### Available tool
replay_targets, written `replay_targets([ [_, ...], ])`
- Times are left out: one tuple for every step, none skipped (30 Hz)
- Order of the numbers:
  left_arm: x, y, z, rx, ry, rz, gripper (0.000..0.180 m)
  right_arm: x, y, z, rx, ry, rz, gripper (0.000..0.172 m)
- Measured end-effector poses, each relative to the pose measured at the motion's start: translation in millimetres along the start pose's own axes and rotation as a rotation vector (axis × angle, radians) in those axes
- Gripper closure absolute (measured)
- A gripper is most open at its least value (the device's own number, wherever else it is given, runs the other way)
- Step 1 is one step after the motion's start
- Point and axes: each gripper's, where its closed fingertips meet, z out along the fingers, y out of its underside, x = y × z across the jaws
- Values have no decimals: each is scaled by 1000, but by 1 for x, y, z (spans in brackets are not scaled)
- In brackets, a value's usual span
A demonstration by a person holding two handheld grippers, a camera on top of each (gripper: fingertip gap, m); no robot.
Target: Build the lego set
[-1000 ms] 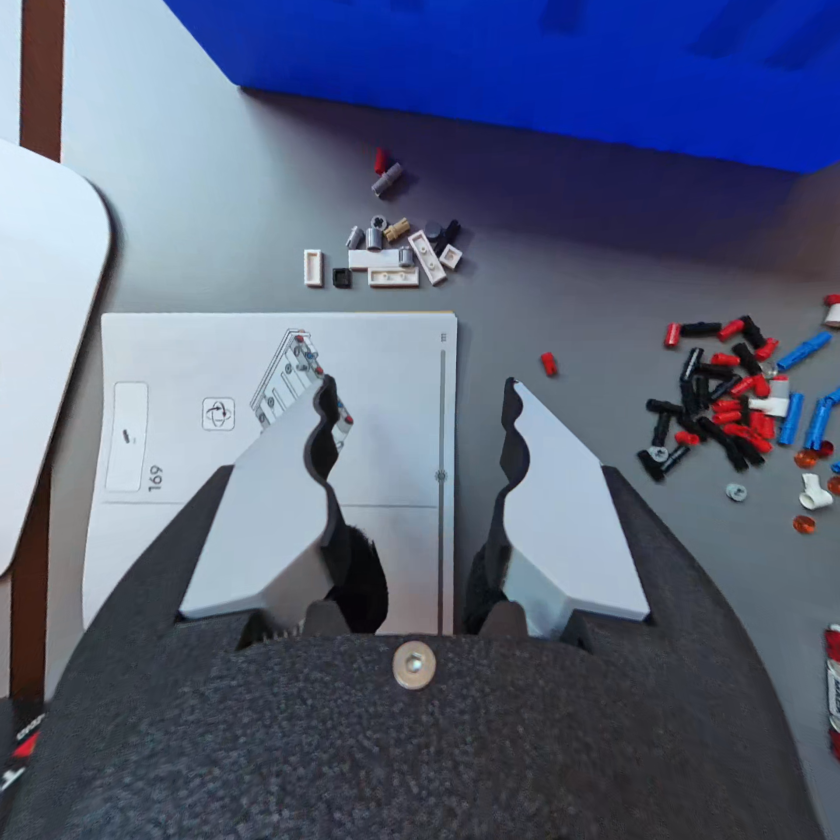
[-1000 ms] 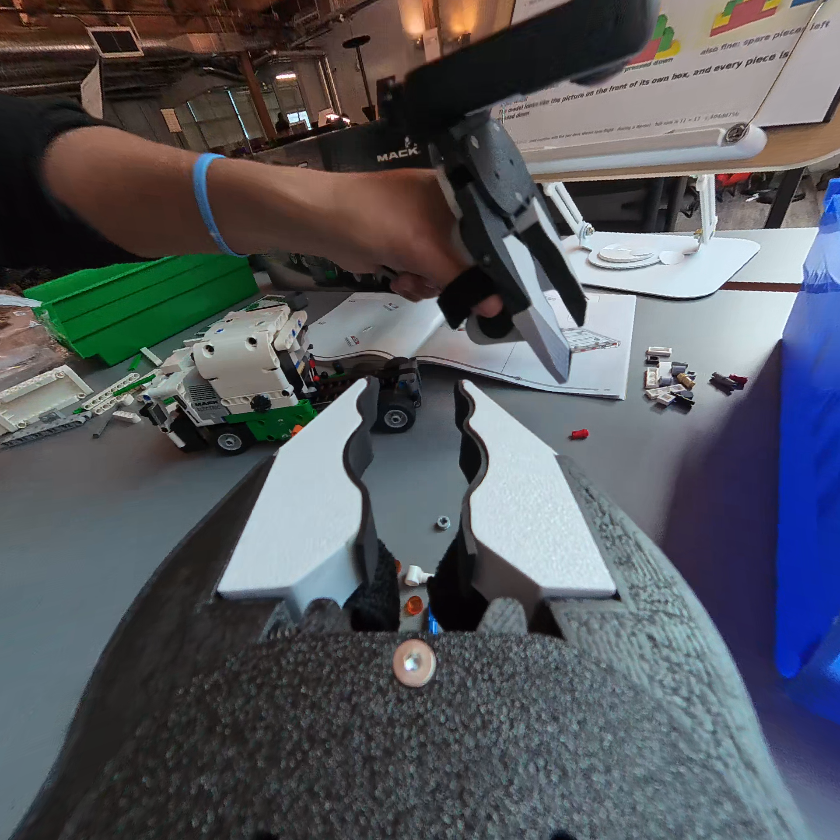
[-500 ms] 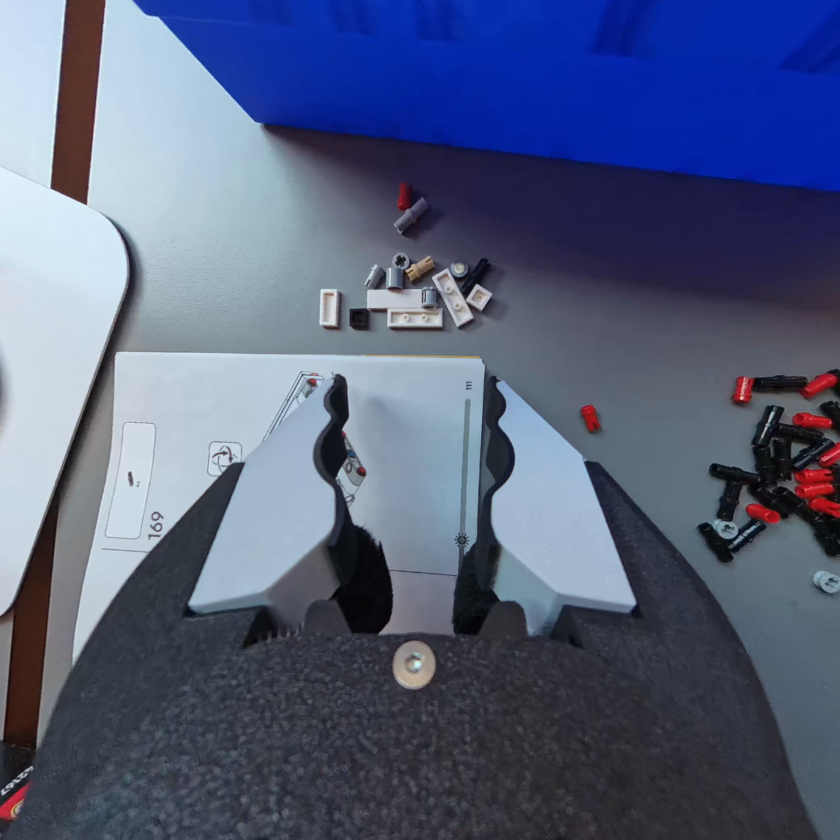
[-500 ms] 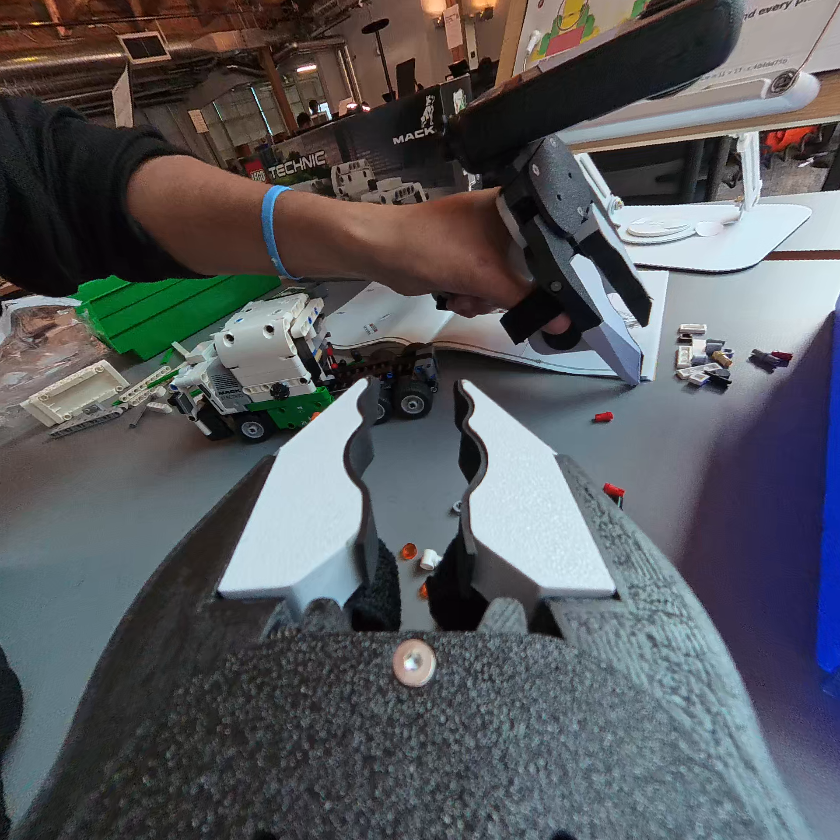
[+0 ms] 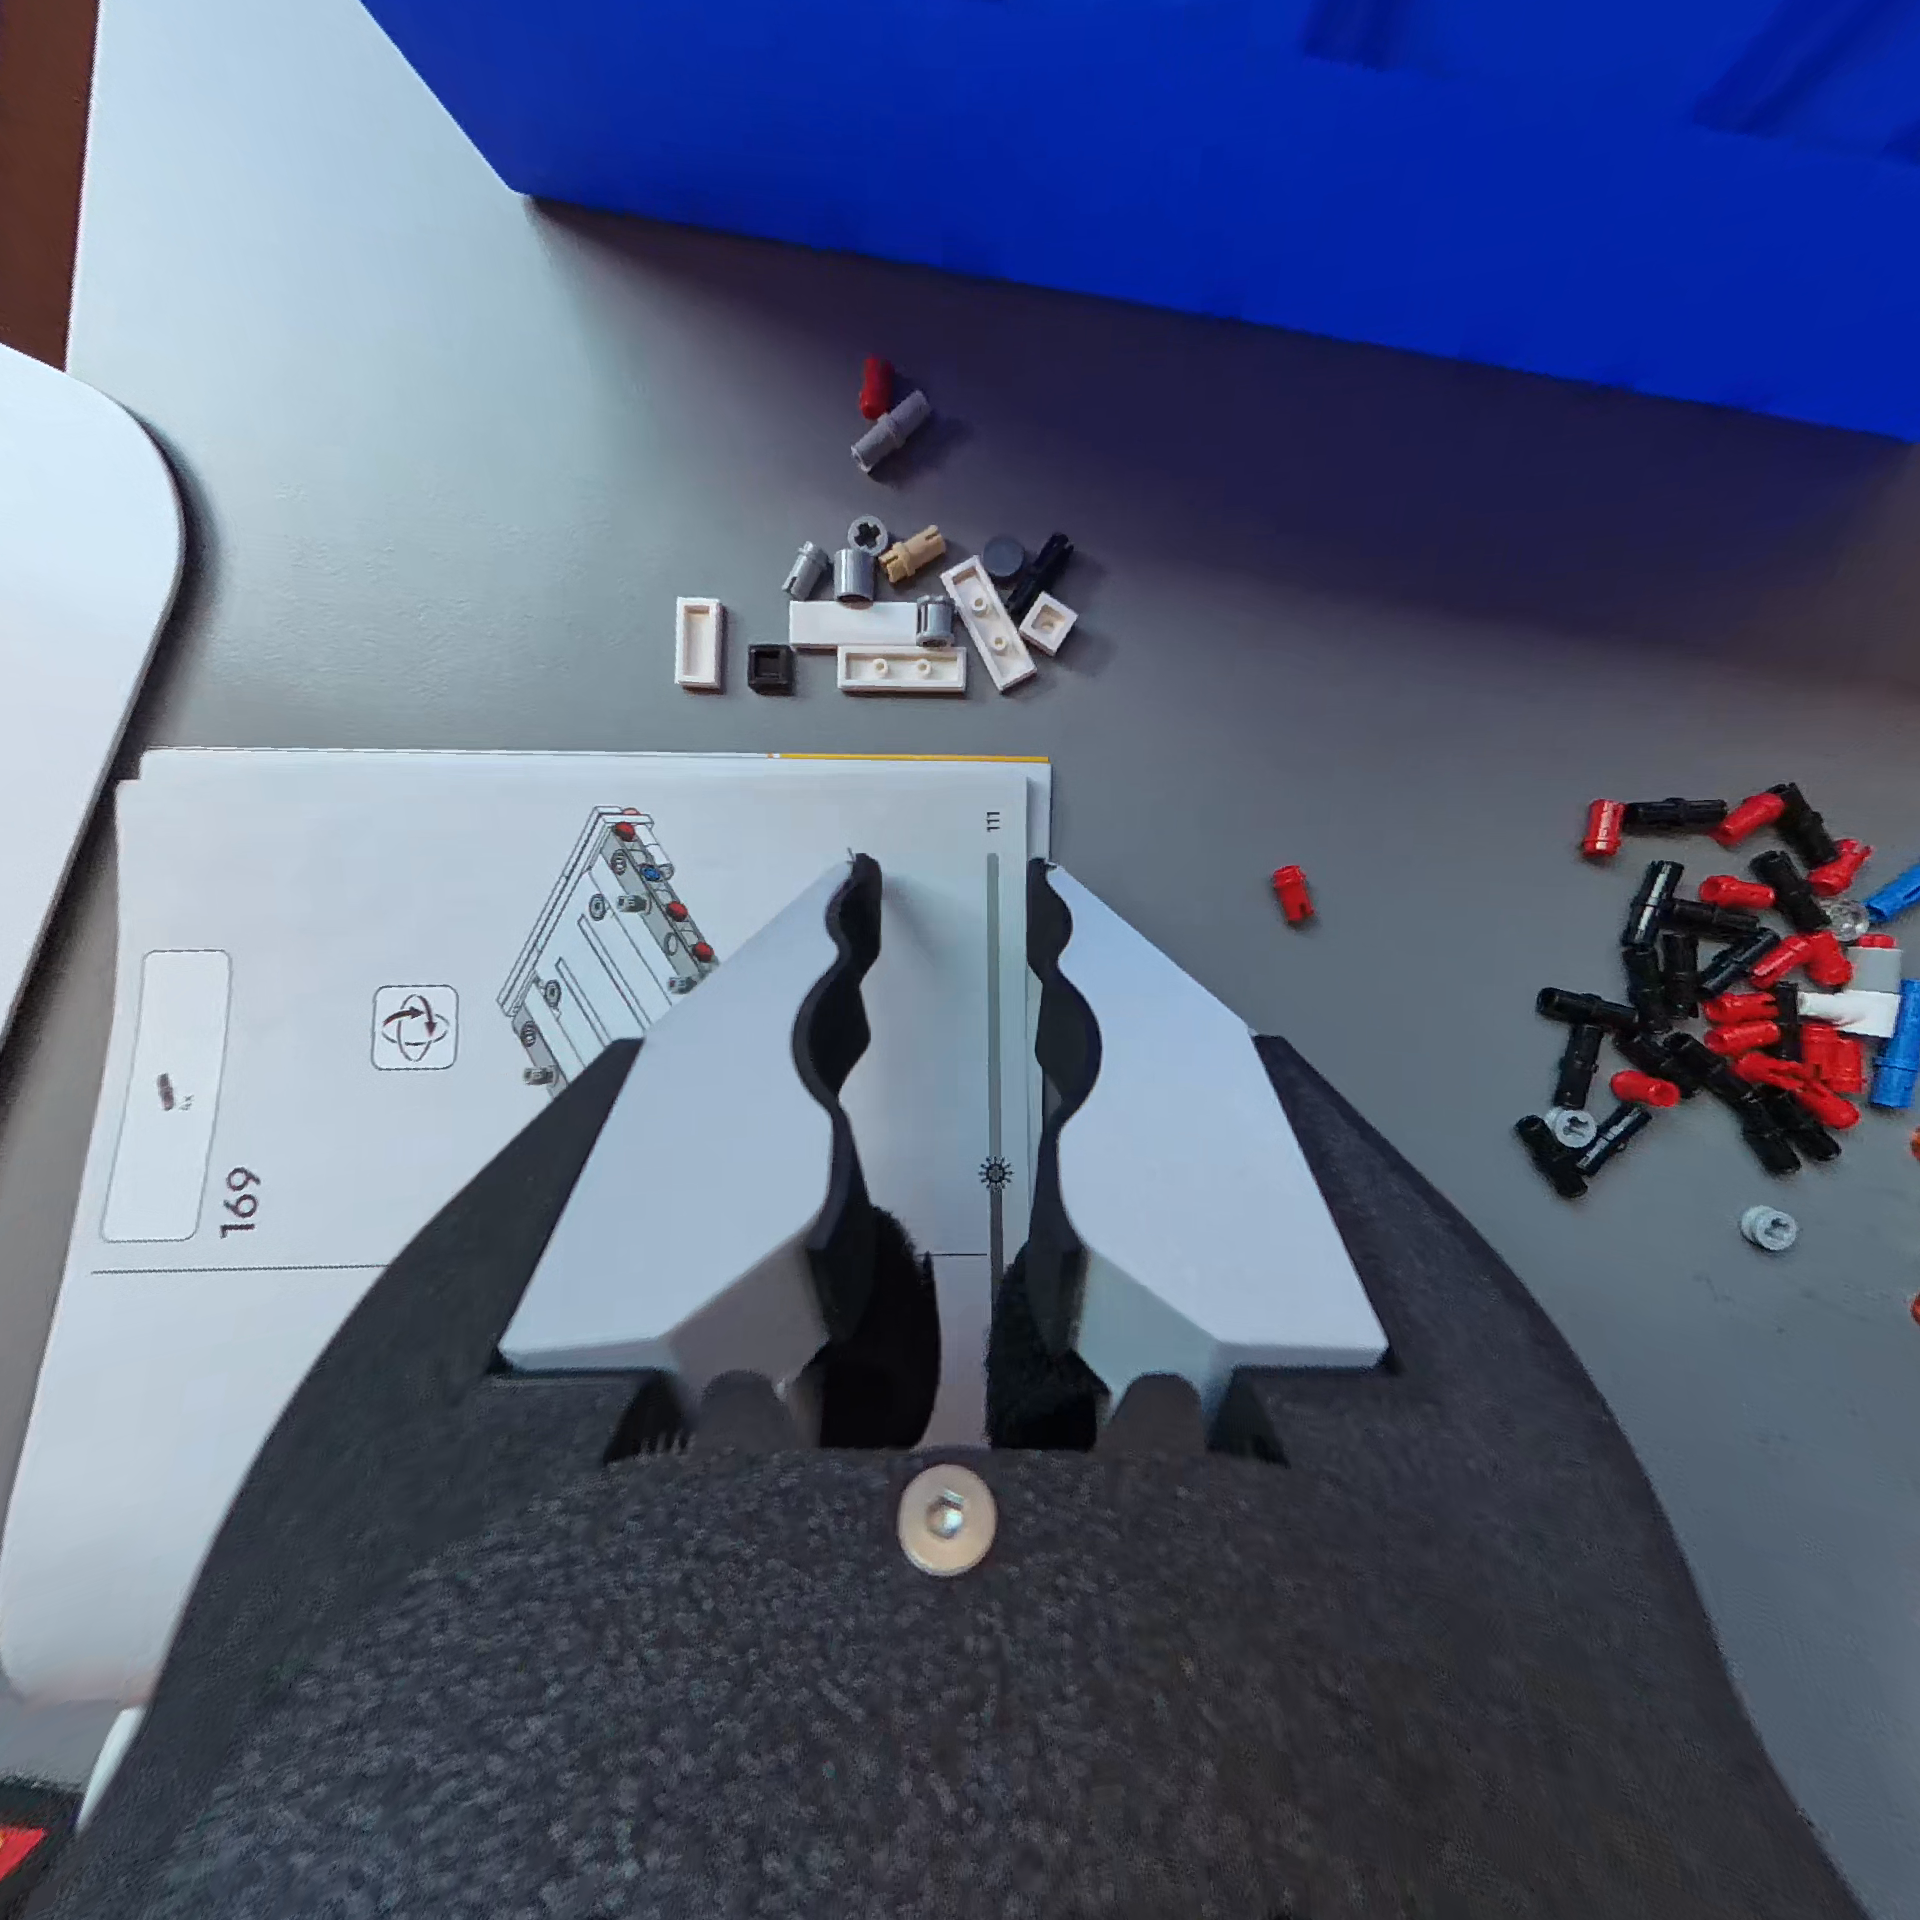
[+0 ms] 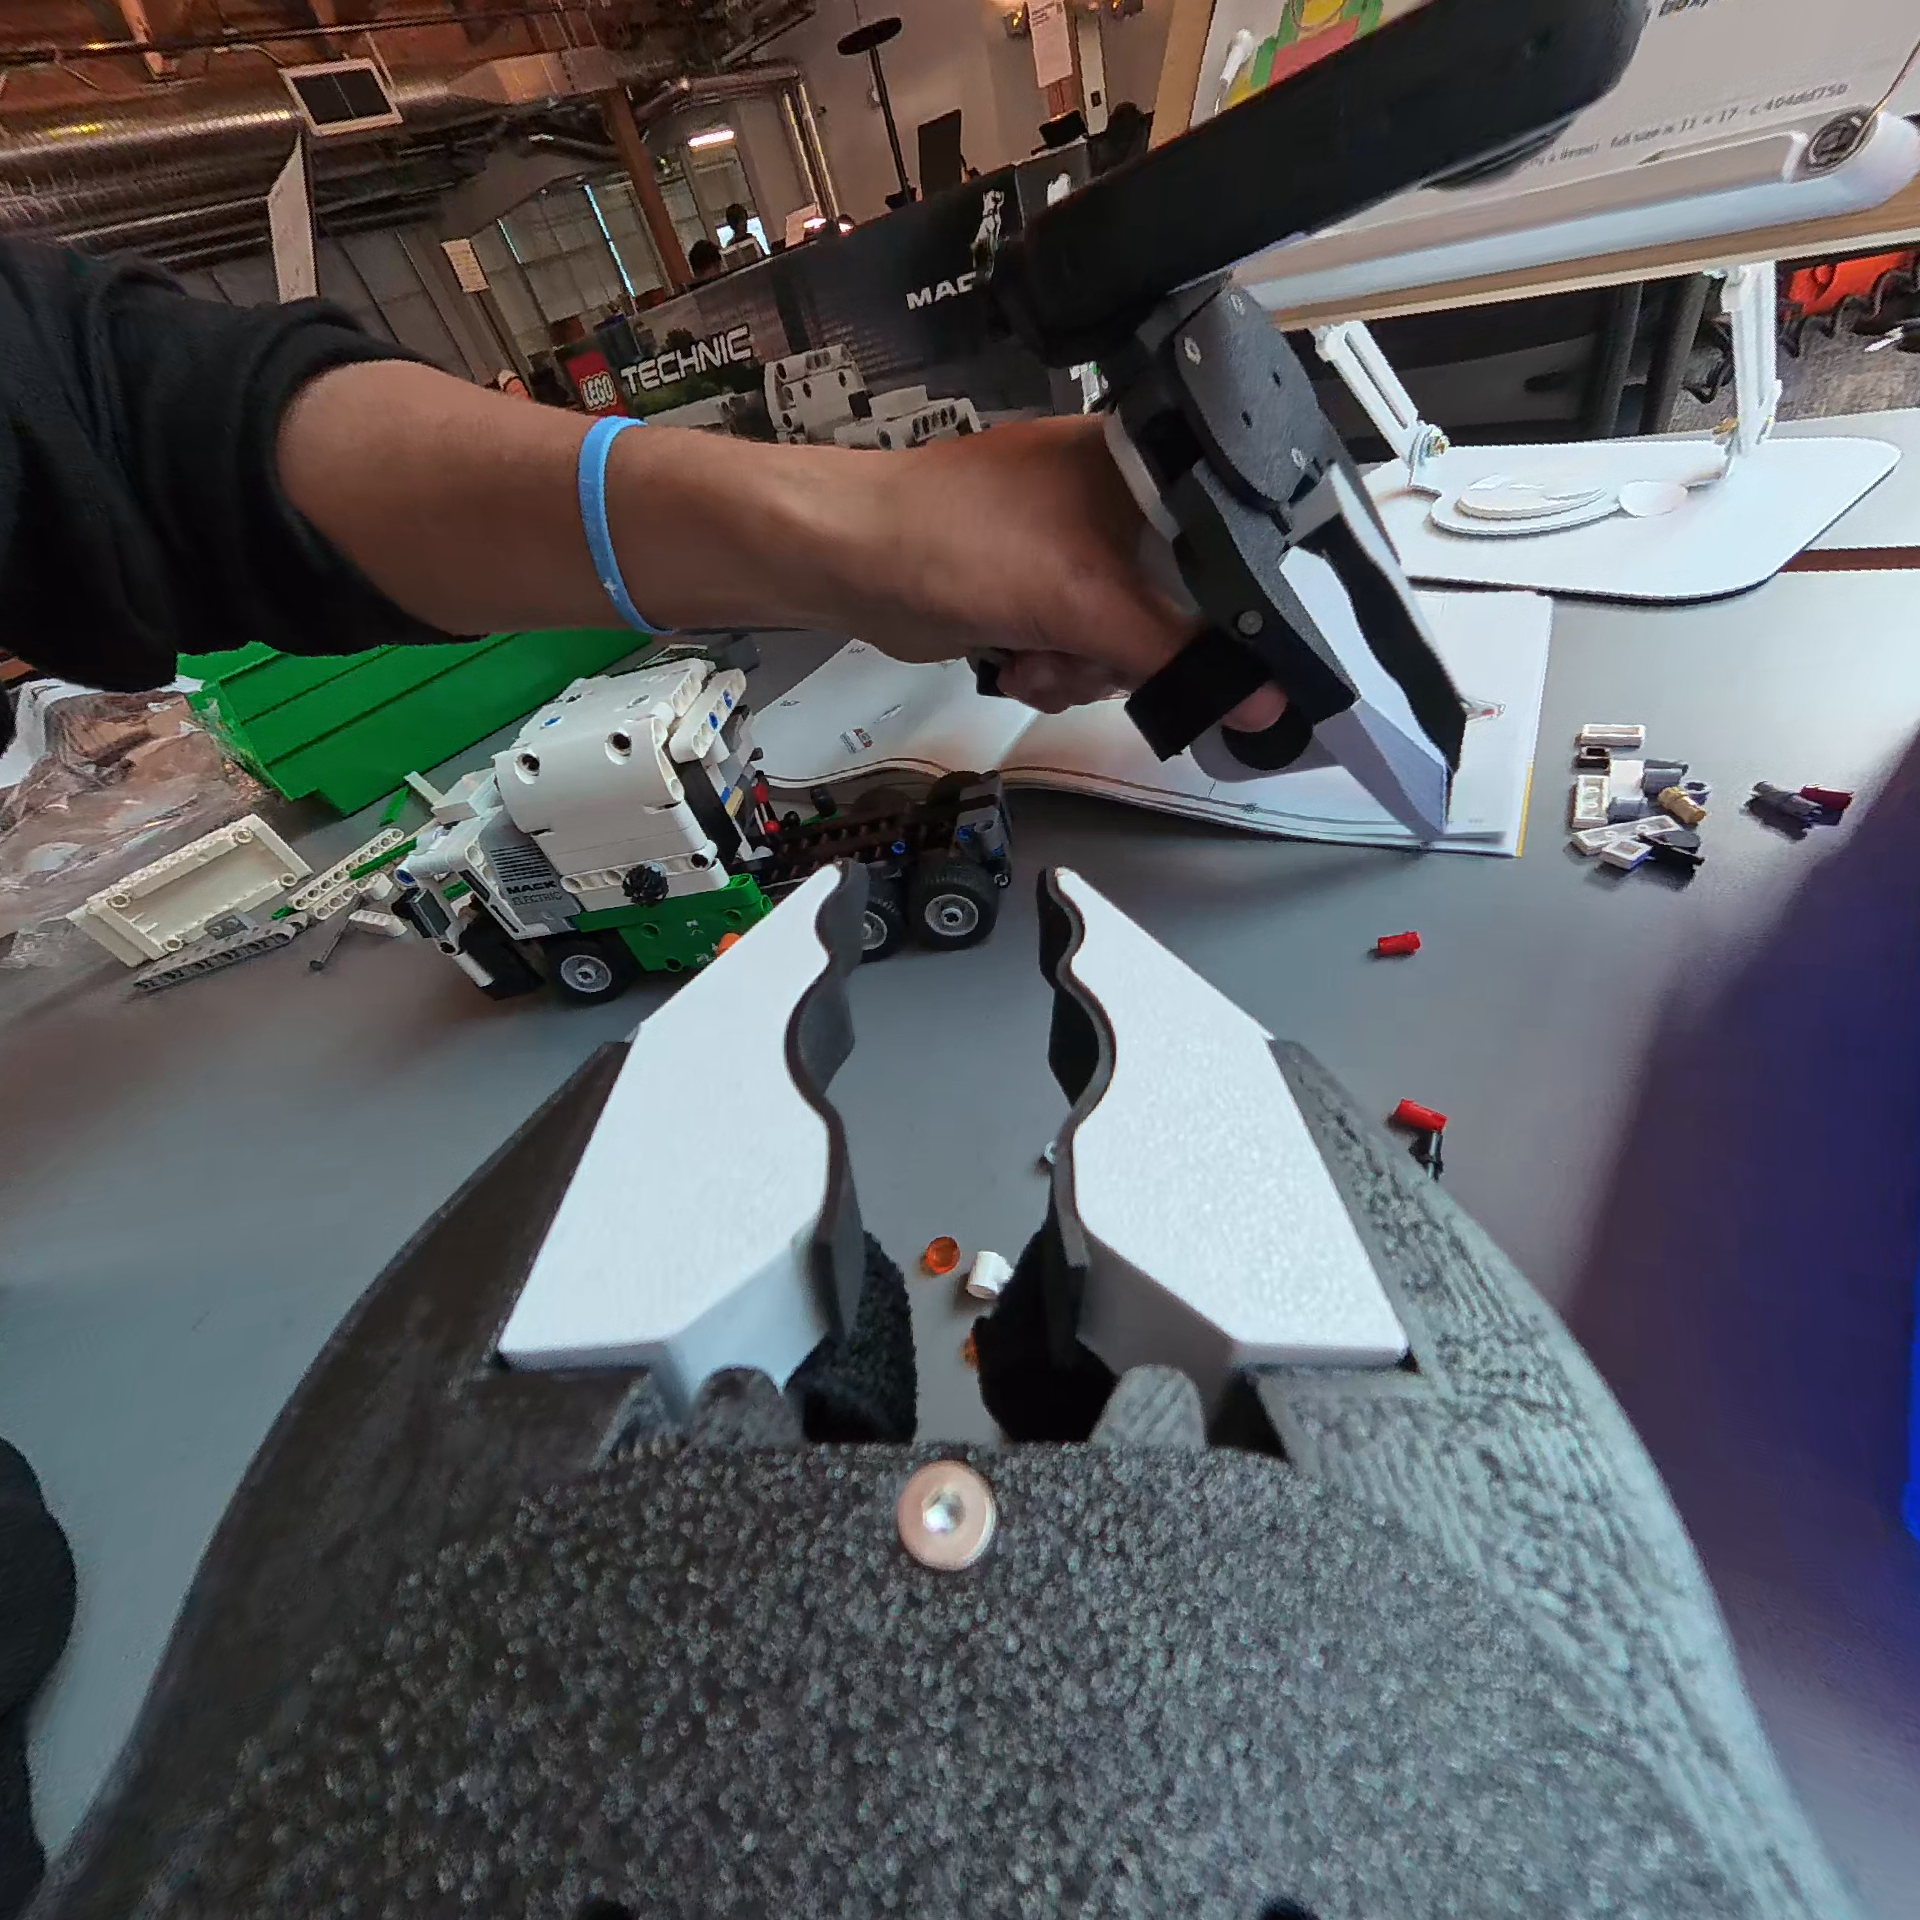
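Left gripper (image 5: 954, 862): fingers part-way apart, nothing between the pads, just page showing through the gap. Tips sit down at the far right corner of the open instruction booklet (image 5: 436, 873); from the right wrist view the lower tip looks to be on or just above the page edge, contact can't be confirmed. A hand (image 6: 1018, 561) with a blue wristband (image 6: 608, 525) holds it.

Right gripper (image 6: 945, 883): fingers also at a medium gap, bare, hovering over open grey table (image 6: 312, 1122). Nothing gripped. Under its gap, close to the gripper body: an orange stud (image 6: 939, 1254) and a small white piece (image 6: 987, 1274), both lying on the table, not touched.

Around the left gripper:
- Cluster of white, grey, tan and black small parts (image 5: 883, 613) just past the booklet's far edge; red pin and grey pin (image 5: 888, 416) a bit further, toward the blue bin (image 5: 1247, 156) along the table's far edge.
- Lone red pin (image 5: 1291, 894) just right of the booklet corner.
- Pile of black, red and blue connector pins (image 5: 1745, 997) well right, toward the table's right edge.
- White stand base (image 5: 62, 623) at the left edge.

Around the right gripper:
- Part-built white/green toy truck (image 6: 623, 821) ahead-left, rear wheels near the left fingertip, not touching.
- Green tray (image 6: 395, 707) and loose white beams (image 6: 187, 894) beyond it, far left.
- Product box (image 6: 831, 332) standing behind the booklet.
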Motion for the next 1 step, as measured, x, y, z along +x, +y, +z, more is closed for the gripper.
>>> replay_targets([
  [2, 1, 1, -1, 14, -6, 157, 0, 0, 0, -1, -2, 2, 139],
])
